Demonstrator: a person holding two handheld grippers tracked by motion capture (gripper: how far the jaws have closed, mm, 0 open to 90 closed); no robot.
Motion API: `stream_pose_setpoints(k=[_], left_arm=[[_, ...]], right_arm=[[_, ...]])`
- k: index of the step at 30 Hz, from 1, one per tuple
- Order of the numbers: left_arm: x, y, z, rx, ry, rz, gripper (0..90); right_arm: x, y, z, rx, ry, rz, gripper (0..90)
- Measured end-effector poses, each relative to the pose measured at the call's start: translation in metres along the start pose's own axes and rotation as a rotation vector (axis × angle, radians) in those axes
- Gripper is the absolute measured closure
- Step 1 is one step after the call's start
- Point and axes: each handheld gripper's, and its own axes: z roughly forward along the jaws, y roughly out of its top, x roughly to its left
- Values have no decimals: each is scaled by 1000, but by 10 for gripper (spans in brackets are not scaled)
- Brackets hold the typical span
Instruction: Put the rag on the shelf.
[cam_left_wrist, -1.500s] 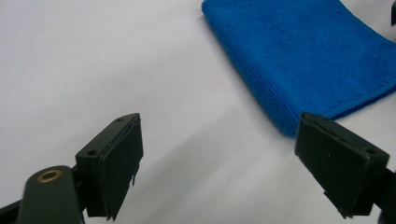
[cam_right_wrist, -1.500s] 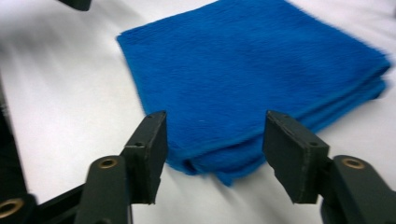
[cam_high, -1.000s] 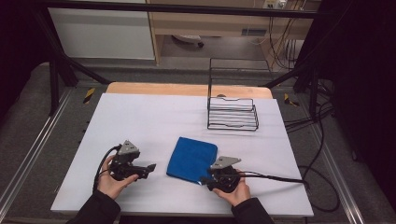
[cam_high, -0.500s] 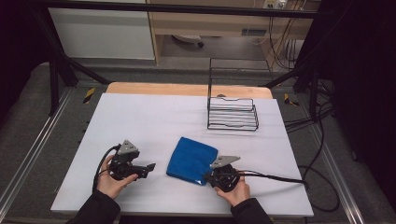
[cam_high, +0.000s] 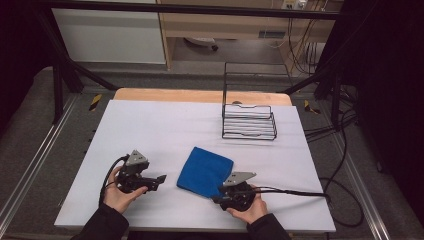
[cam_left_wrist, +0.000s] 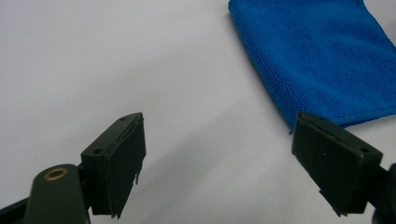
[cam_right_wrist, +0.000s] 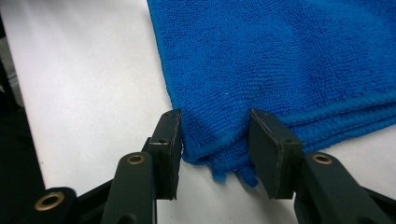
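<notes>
Folded blue cloth (cam_high: 205, 171) on the surface (cam_high: 165, 125), its corner between the just-reopened, non-pressing jaws of the nearer right gripper (cam_right_wrist: 212, 151); left gripper (cam_left_wrist: 219, 154) spread, cloth at its 1 o'clock.

Nubby blue terry cloth (cam_right_wrist: 289, 60) lies on a smooth, matt white table (cam_high: 165, 130).
</notes>
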Motion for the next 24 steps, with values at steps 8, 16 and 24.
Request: stream_pose_setpoints(k=[8,16,24], left_arm=[[0,0,-1,-2,2,-2,177],[1,0,-1,-4,1,-6,177],[0,0,-1,-2,-2,-5,176]], right_arm=[[8,0,0,18,-115,-64,831],[-4,5,-9,6,-40,-3,872],[-15,5,-30,56,15,-26,872]])
